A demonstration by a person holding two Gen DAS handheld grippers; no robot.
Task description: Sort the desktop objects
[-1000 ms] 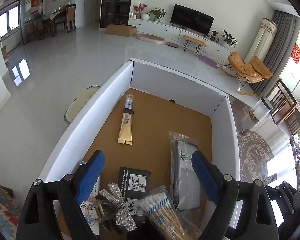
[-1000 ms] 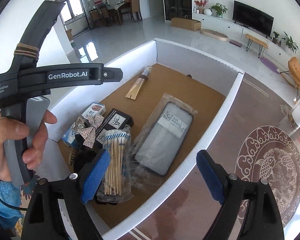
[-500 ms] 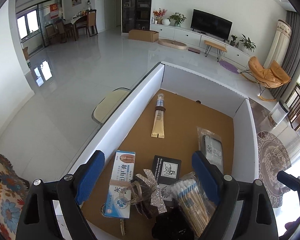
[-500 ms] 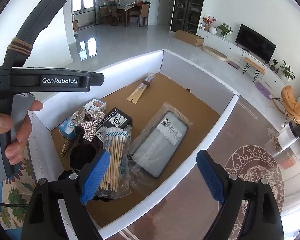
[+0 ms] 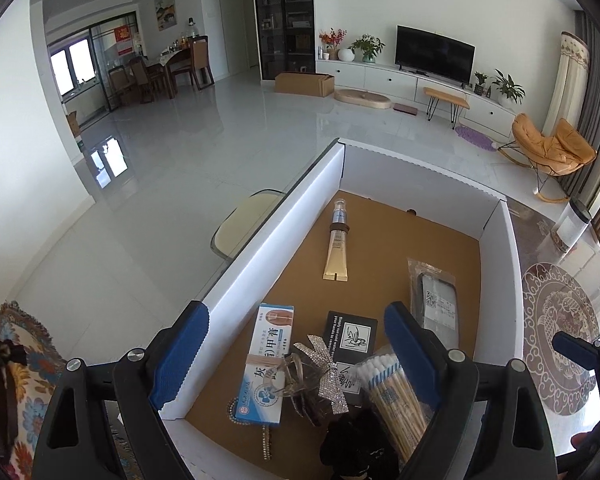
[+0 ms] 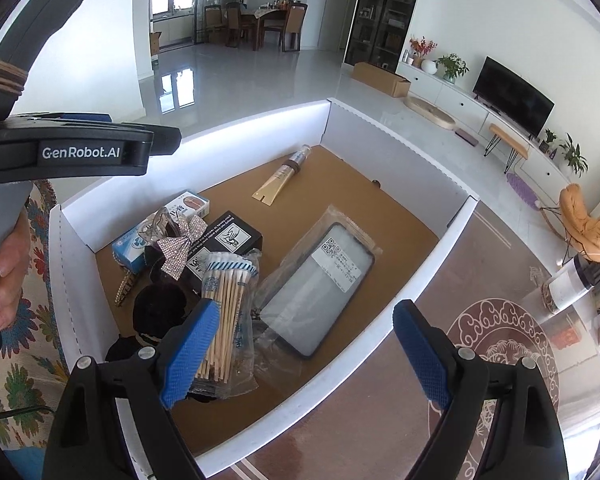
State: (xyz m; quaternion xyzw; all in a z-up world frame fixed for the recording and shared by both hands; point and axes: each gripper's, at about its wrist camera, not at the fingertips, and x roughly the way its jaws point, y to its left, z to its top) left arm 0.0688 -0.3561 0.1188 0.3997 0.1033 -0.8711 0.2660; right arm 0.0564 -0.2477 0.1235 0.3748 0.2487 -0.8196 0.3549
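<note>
A white-walled cardboard tray [image 5: 260,236] [image 6: 428,276] holds the objects. A gold tube [image 5: 336,250] [image 6: 281,178] lies alone toward the far end. Nearer are a bagged phone case [image 5: 438,300] [image 6: 324,280], a black box [image 5: 352,332] [image 6: 230,236], a blue-white box [image 5: 266,364] [image 6: 160,224], a rhinestone bow clip [image 5: 326,372] [image 6: 180,246], a cotton-swab bag [image 5: 396,396] [image 6: 228,300] and a black fuzzy item [image 6: 156,310]. My left gripper [image 5: 292,356] hovers open above the near pile. My right gripper [image 6: 304,356] hangs open over the near right wall.
A brown patterned tabletop [image 6: 480,360] lies right of the tray. A floral cushion [image 5: 24,380] sits at the left. A hand [image 6: 4,276] holds the left gripper's body [image 6: 80,152] in the right wrist view. A pale chair seat [image 5: 244,224] stands beyond the left wall.
The left gripper has drawn back and tilted up, so more of the tray and room shows. The right view has rolled and shifted slightly. No object has moved.
</note>
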